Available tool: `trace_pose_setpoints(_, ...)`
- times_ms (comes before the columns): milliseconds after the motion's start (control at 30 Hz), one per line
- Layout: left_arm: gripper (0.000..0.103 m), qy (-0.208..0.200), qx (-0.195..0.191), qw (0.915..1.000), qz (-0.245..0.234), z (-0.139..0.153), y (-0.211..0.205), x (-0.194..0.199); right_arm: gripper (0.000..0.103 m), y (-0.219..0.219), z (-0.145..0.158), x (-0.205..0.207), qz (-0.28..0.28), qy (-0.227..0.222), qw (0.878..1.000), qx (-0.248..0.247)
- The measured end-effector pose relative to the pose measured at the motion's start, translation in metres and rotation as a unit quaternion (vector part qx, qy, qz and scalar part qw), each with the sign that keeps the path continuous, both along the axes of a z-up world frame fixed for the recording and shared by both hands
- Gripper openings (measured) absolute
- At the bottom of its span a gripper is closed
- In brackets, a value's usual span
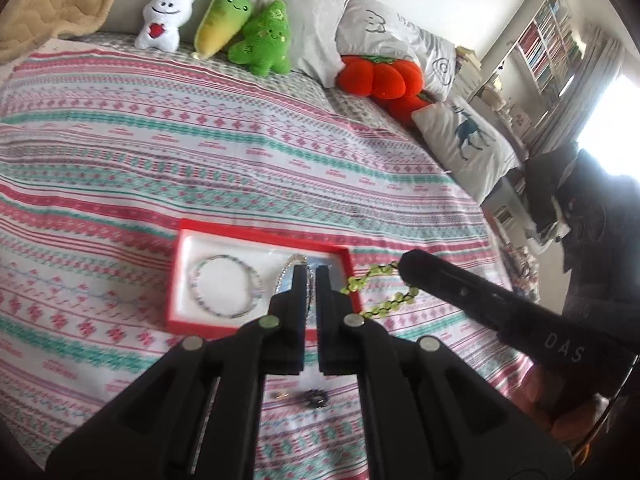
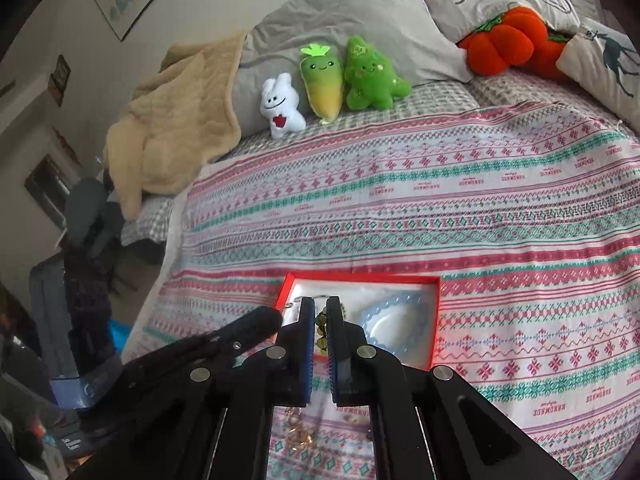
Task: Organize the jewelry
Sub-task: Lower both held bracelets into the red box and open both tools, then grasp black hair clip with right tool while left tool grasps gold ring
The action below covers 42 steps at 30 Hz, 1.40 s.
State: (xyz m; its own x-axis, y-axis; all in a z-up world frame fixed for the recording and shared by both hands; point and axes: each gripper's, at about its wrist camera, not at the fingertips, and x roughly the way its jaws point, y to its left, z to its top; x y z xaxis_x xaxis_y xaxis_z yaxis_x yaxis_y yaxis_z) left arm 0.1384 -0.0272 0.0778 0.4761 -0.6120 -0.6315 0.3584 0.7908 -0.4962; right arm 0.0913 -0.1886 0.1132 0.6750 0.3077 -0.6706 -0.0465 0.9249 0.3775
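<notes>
Left fingers: your left gripper [image 1: 308,280] is pinched on a silver chain [image 1: 289,266] over the red tray [image 1: 184,280].
Right fingers: your right gripper [image 2: 320,312] is clamped on the green bead strand [image 1: 384,300], which trails off the tray's 3 o'clock edge.
Tray: a beaded bangle [image 1: 228,286] lies at 9 o'clock.
Handling: both strands look light, limp and slippery; hold between beads and avoid tugging.
Loose pieces: gold bits [image 2: 298,436] lie at 6 o'clock.

Red-rimmed jewelry box [image 1: 262,236] lies open on the bed w/ a beaded bracelet [image 1: 228,286] flat inside. Green bead chain [image 1: 370,280] hangs over the box's right edge. Small loose pieces [image 1: 316,398] lie nearer, on the spread.
</notes>
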Motion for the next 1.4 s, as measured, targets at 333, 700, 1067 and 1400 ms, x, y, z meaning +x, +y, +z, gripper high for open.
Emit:
trace_pose_setpoints(333, 0.005, 0.033, 0.063, 0.9966, 0.042, -0.038, -0.003, 0.025, 0.006, 0.002, -0.011, 0.017, -0.006, -0.003, 1.0, -0.015)
trace_pose_setpoints(700, 0.005, 0.026, 0.137, 0.9886, 0.057, -0.055, 0.003, 0.028, 0.006, -0.001, -0.042, 0.036, -0.018, 0.033, 0.998, -0.052)
trace_pose_setpoints(1067, 0.03, 0.01, 0.158, 0.9869, 0.033, -0.047, -0.011, 0.022, 0.014, -0.016, -0.058, 0.041, -0.024, 0.063, 0.996, -0.065)
trace_pose_setpoints(1400, 0.066, -0.018, 0.184, 0.9826, 0.022, -0.027, 0.001, -0.009, 0.016, -0.007, -0.044, 0.014, 0.009, 0.059, 0.993, -0.102)
